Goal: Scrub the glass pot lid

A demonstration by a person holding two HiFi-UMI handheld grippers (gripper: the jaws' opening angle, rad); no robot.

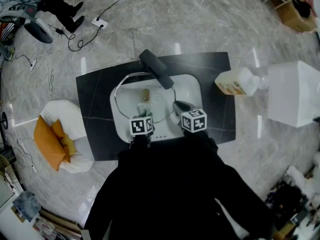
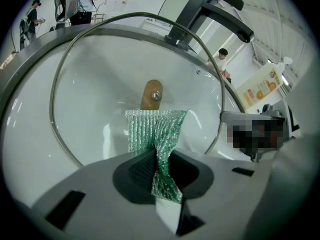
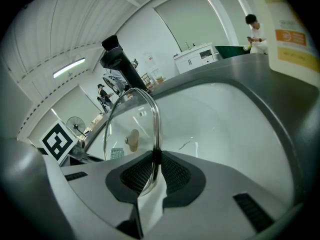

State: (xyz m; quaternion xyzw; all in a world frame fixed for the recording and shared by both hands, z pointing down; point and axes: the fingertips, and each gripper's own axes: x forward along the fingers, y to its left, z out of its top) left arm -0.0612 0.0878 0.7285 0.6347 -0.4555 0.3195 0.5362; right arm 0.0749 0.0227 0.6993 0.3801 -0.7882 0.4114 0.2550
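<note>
Sunk in the dark tabletop (image 1: 97, 99), the sink basin (image 1: 192, 91) holds the glass pot lid (image 1: 131, 91) on edge, the right tool (image 3: 152, 174) pinching its metal rim (image 3: 156, 129) to steady it while the left tool (image 2: 159, 171), clamped on a green scouring cloth (image 2: 156, 126), faces the glass for scrubbing.

You're in an open lab-like hall: freestanding sink counter (image 1: 95, 129) on tiled floor (image 1: 200, 24), loose cables (image 1: 80, 45), people (image 3: 256, 33) standing around.

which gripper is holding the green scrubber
The left gripper: its jaws are shut on the green scrubber, near the knob of the lid. The right gripper instead clamps the lid's metal rim.
</note>
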